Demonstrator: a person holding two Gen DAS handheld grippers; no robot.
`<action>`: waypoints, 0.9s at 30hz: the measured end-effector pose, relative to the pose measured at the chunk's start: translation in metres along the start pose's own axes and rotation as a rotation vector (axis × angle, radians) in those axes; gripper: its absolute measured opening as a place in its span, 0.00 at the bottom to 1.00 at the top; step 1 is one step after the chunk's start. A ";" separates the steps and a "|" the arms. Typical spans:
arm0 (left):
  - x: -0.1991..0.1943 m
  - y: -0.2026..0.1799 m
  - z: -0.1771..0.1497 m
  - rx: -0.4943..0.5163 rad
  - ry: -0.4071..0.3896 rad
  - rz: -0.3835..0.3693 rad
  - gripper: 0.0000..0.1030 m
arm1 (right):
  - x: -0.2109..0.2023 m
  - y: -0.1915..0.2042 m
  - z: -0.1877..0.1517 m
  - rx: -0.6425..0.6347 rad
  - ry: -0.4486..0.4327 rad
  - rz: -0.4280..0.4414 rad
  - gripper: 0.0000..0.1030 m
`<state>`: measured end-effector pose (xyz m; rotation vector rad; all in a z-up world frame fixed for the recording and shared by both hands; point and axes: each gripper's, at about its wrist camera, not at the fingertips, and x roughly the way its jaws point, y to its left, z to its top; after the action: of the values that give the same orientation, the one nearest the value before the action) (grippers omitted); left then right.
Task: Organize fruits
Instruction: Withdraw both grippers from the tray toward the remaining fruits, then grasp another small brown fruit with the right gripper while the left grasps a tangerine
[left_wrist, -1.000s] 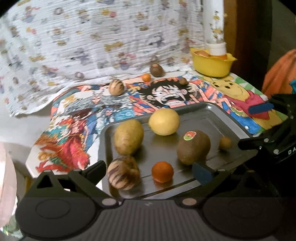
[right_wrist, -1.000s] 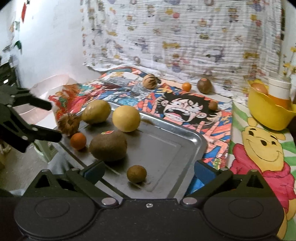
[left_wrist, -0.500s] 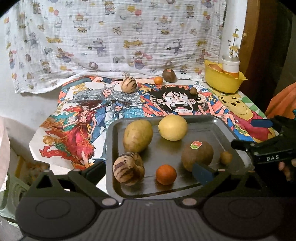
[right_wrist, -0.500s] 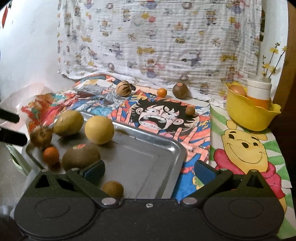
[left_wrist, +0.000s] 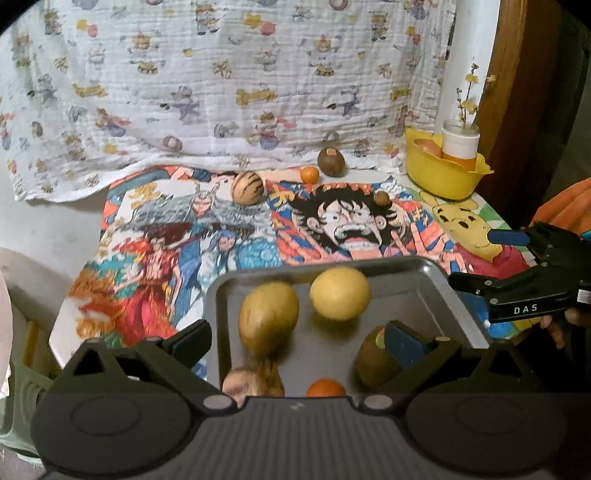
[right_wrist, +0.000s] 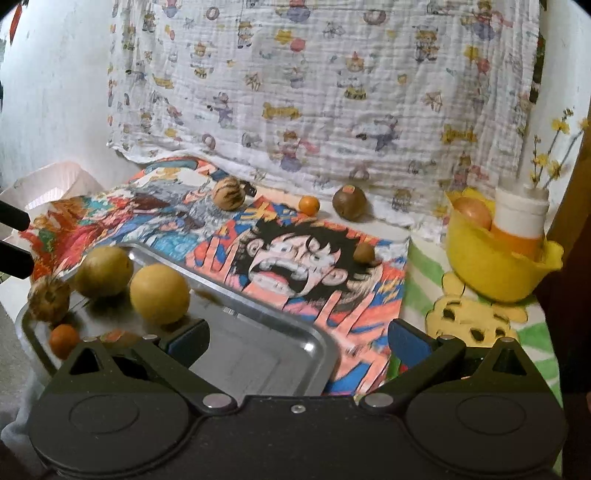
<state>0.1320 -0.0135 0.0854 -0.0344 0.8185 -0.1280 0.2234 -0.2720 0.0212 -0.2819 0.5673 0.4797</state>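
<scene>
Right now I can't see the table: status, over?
Left gripper open, empty. Right gripper open, empty. Some fruit on tray; striped fruit, small orange and kiwi on mat. Nothing blocking.

The table is covered by a cartoon cloth (left_wrist: 343, 229). On the cloth lie a metal tray (right_wrist: 258, 354), behind it four loose fruits, and a yellow bowl (right_wrist: 495, 266) right of the tray.

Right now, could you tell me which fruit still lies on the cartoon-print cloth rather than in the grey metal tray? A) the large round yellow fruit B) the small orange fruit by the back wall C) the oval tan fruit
B: the small orange fruit sits on the cartoon-print cloth near the hanging sheet, beyond the grey metal tray.
</scene>
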 end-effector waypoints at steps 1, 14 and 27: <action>0.003 -0.001 0.005 0.005 -0.001 -0.003 0.99 | 0.001 -0.002 0.004 -0.004 -0.006 0.001 0.99; 0.037 -0.019 0.056 0.083 -0.016 -0.024 0.99 | 0.021 -0.022 0.051 -0.064 -0.073 0.019 0.99; 0.071 -0.029 0.098 0.154 -0.033 -0.035 0.99 | 0.045 -0.038 0.059 -0.045 -0.065 0.011 0.99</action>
<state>0.2484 -0.0528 0.1034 0.0936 0.7729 -0.2228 0.3021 -0.2653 0.0478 -0.3051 0.4958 0.5112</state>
